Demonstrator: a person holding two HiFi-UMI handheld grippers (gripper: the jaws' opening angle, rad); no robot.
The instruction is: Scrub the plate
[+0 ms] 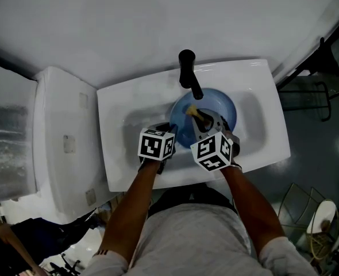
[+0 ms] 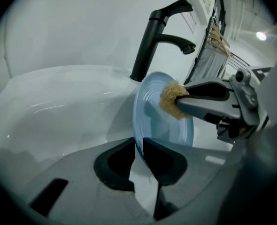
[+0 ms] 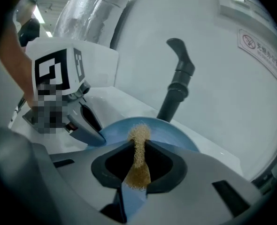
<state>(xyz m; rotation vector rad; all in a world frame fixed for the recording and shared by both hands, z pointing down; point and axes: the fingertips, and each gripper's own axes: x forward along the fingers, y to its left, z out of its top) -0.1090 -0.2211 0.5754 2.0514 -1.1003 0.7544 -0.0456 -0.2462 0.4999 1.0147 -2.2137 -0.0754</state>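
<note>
Marker cubes [image 1: 156,144] hover over the sink [image 1: 118,96], where the blue plate [image 1: 215,102] stands tilted. Left gripper [image 2: 139,149] pinches its rim, steadying it for scrubbing. Right gripper [image 3: 139,156] clamps the tan scrubber [image 3: 139,135], pressed to the plate's face.

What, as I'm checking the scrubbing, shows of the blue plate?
The plate is round, pale blue and glossy, with concentric rings. It is held tilted over the white sink, below the black tap. The jaws of the left gripper pinch its rim; a tan scrubber in the right gripper presses its face.
</note>
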